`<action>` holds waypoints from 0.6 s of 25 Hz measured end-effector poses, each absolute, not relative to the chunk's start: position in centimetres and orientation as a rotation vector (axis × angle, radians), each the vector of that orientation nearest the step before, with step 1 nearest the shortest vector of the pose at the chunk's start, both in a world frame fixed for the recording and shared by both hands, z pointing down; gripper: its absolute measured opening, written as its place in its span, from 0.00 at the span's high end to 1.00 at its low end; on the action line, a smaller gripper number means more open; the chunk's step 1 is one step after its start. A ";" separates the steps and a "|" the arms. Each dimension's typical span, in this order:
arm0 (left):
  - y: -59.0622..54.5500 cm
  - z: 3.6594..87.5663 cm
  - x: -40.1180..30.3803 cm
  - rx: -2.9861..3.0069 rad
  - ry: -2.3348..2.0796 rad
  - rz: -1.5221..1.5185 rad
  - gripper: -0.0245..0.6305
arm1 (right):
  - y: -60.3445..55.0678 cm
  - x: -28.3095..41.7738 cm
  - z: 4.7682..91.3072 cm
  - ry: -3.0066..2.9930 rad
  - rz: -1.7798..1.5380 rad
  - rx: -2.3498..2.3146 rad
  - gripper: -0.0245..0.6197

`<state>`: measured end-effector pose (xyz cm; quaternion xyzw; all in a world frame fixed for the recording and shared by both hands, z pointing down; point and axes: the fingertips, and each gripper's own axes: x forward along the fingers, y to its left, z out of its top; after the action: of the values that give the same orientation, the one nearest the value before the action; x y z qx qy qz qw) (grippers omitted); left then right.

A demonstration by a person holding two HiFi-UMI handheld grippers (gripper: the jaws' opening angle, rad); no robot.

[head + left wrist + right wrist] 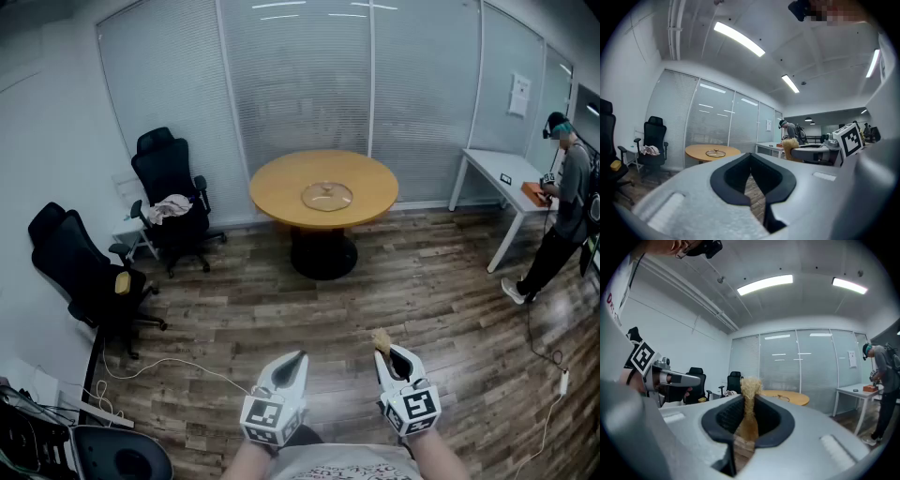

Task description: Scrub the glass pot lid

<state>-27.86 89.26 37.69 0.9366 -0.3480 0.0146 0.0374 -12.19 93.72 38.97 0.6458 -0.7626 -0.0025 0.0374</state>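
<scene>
The left tongs [298, 359] and right tongs [386, 352] are pale grey, with black pads [723, 418] and black-and-white square markers [265, 412]. The scrubber [380, 337] in the right tongs is straw-tan. On the far side, the round table [277, 192] is honey-yellow and the glass pot lid [327, 196] is clear. The floor [244, 309] shows grey-brown wood planks. The chairs [161, 164] at left are black. The far-right table [489, 167] is white.

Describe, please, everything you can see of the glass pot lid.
The glass pot lid is round and see-through, with a small knob at its centre pointing up. It lies flat near the middle of the round wooden table, across the room. Only the table touches it.
</scene>
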 end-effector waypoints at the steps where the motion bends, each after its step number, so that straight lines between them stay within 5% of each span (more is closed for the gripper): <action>1: 89.5 37.7 -27.8 2.875 -1.074 0.046 0.95 | 93.9 -12.2 39.0 -2.338 -0.013 1.979 0.87; 15: 91.1 39.6 -27.6 2.852 -1.108 0.138 0.95 | 95.0 -12.0 41.5 -2.330 0.071 1.963 0.87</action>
<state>-27.56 91.14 39.63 0.9305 -0.3614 0.0451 0.0394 -11.96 94.97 41.51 0.6433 -0.7638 0.0232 0.0470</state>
